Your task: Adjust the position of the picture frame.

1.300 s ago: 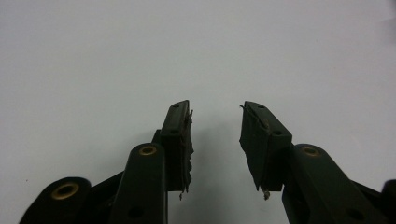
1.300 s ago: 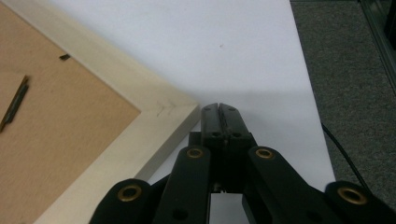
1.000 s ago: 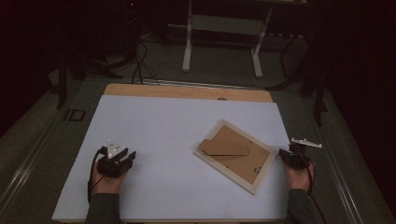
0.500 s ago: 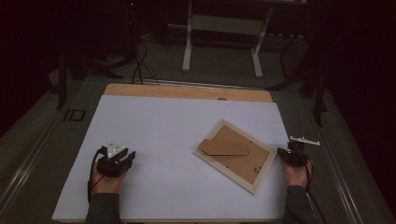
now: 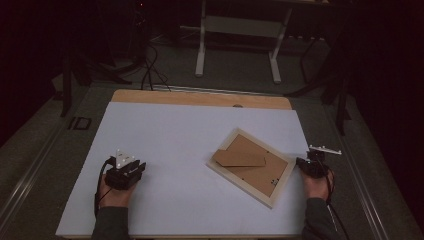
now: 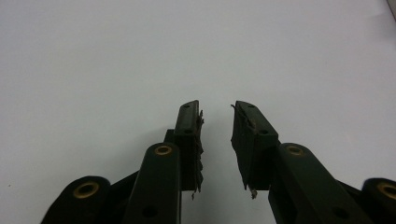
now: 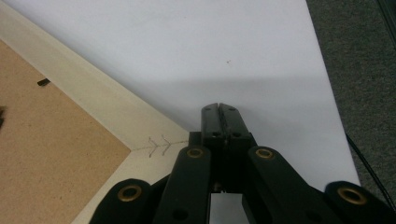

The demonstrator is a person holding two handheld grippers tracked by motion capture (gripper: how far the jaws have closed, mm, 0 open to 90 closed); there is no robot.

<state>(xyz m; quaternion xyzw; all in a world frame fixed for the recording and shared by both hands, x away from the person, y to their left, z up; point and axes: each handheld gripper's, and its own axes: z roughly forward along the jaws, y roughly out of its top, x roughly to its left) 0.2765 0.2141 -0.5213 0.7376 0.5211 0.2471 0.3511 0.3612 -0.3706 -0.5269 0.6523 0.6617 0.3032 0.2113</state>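
Observation:
A wooden picture frame (image 5: 267, 177) lies face down on the white sheet, right of centre, with its brown backing and folded stand flap (image 5: 239, 158) facing up. My right gripper (image 5: 303, 163) rests at the frame's right corner with its jaws shut and nothing between them. In the right gripper view its tips (image 7: 219, 108) sit just past the pale frame rim (image 7: 84, 105); whether they touch it I cannot tell. My left gripper (image 5: 136, 169) rests on the sheet at the left, far from the frame. Its jaws (image 6: 217, 109) have just been closing and stand open over bare sheet.
The white sheet (image 5: 190, 135) covers a wooden table whose bare strip (image 5: 200, 98) shows at the back. The sheet's right edge (image 7: 327, 74) runs close beside my right gripper, with grey carpet beyond. A white stand (image 5: 237, 45) and cables stand on the floor behind.

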